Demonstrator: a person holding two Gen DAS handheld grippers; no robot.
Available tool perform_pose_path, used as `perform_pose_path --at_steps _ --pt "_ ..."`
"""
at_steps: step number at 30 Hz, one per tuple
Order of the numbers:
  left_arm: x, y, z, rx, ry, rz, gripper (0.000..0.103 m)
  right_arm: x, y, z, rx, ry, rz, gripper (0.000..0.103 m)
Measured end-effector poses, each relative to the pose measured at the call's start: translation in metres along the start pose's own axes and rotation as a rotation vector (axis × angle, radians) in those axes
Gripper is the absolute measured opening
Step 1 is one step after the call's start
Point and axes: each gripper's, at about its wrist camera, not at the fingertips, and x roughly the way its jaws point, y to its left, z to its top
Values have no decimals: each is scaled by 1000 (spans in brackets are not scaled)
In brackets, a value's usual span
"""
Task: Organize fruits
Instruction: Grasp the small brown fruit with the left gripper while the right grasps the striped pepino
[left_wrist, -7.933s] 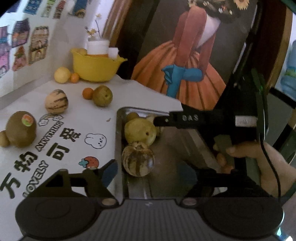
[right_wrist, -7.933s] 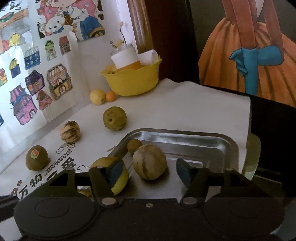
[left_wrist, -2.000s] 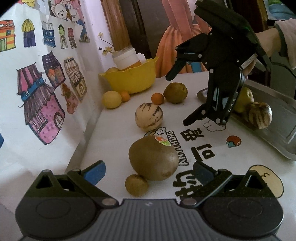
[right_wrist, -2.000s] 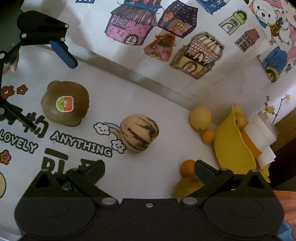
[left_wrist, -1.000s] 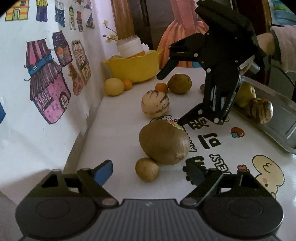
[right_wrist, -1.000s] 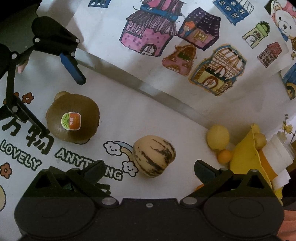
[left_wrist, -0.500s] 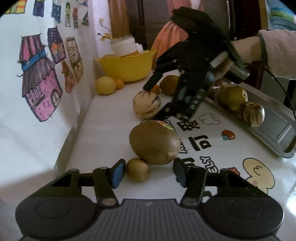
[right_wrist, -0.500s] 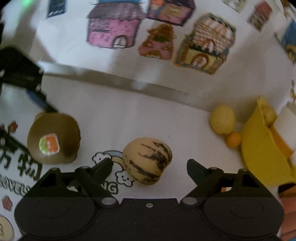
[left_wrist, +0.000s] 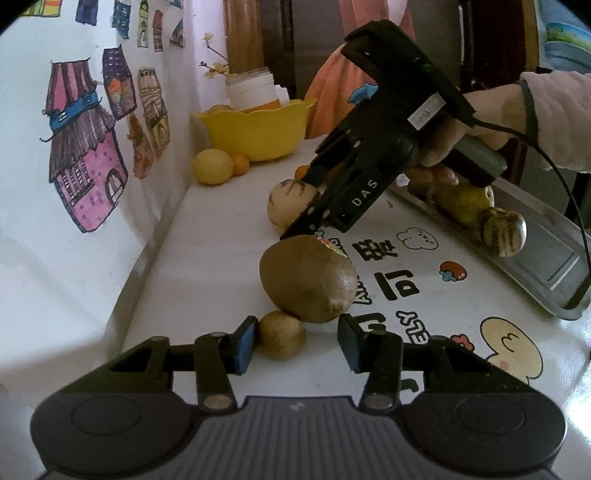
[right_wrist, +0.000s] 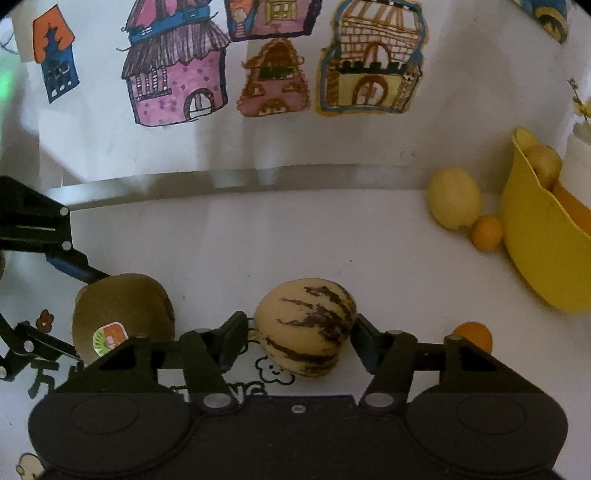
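A big brown kiwi (left_wrist: 308, 277) with a sticker and a small brown fruit (left_wrist: 282, 334) lie on the white table. My left gripper (left_wrist: 297, 343) is open, its fingers around both; the left pad touches the small fruit. My right gripper (right_wrist: 300, 338) is open, its fingers close on either side of a cream melon with dark stripes (right_wrist: 306, 326). The right gripper also shows in the left wrist view (left_wrist: 306, 205), over that melon (left_wrist: 290, 203). A metal tray (left_wrist: 546, 258) at right holds a yellow-green pear (left_wrist: 463, 201) and a striped melon (left_wrist: 503, 230).
A yellow bowl (left_wrist: 255, 129) with a white jar stands at the back by the wall. A lemon (left_wrist: 213, 167) and a small orange (left_wrist: 240, 164) lie beside it. Another small orange (right_wrist: 474, 338) lies right of my right gripper. The wall with house drawings (right_wrist: 177, 74) borders the table.
My left gripper has narrowed and moved forward around the small fruit and the kiwi. My right gripper has come down and narrowed around the striped melon.
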Motion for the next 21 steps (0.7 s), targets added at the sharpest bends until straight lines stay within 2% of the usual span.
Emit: perform_pose_path --at_steps 5,8,12,21 --pt "-2 -1 -1 -33 2 17 39 -5 3 -6 95 16 8 55" --pt "-3 -8 0 -35 1 46 29 -9 9 -9 106 14 -6 55" --pt "-4 -14 0 -59 5 81 29 -15 19 -13 118 -2 -25 54" --pt "-12 -15 -2 -188 20 117 29 -25 29 -24 180 -25 -46 51"
